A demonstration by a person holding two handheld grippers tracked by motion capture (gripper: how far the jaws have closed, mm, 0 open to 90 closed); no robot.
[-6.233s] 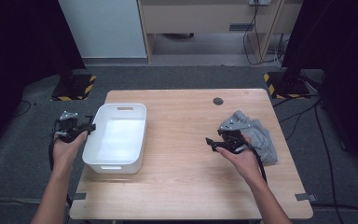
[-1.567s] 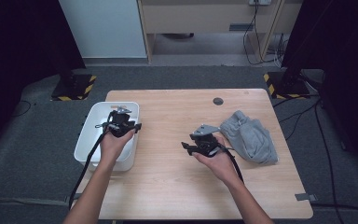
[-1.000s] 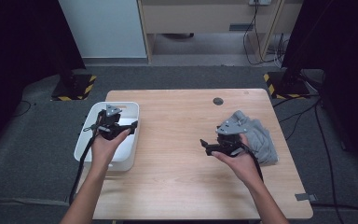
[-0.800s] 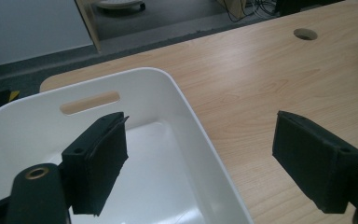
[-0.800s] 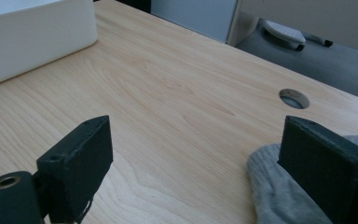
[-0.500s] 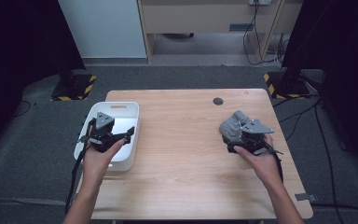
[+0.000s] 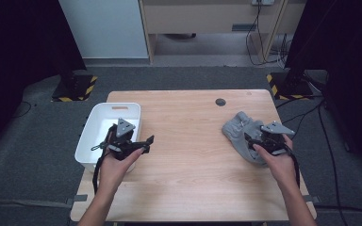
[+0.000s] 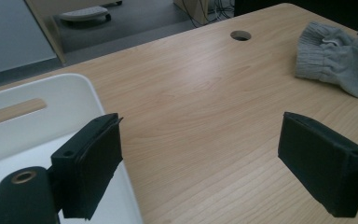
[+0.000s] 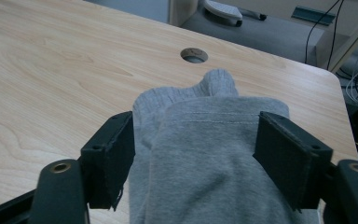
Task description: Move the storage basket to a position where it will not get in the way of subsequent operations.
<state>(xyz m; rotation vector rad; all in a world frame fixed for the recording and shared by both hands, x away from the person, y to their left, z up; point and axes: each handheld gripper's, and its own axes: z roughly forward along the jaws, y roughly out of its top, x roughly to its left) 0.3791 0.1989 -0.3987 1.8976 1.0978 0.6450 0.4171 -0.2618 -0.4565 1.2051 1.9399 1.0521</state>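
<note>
A crumpled grey garment [image 7: 238, 131] lies on the right side of the wooden table [image 7: 188, 169]. My right gripper [image 7: 250, 140] is over its near part. In the right gripper view the jaws have just been closing and flank a mound of the grey garment [image 9: 209, 154]. The right gripper [image 9: 193, 158] still stands wide, with its pads at the cloth's sides. My left gripper [image 7: 145, 143] hovers by the right rim of a white bin [image 7: 101, 123], pointing right. The left gripper [image 8: 200, 163] has just been opening and nothing is between its jaws.
The white bin [image 8: 9, 135] overhangs the table's left edge and looks empty. A round cable hole [image 7: 220, 101] sits near the far edge. Bare wood lies between the bin and the garment [image 8: 340, 65]. Dark floor surrounds the table.
My right gripper has moved right, from the bare wood onto the grey garment. My left gripper has come out from over the bin toward its near right rim.
</note>
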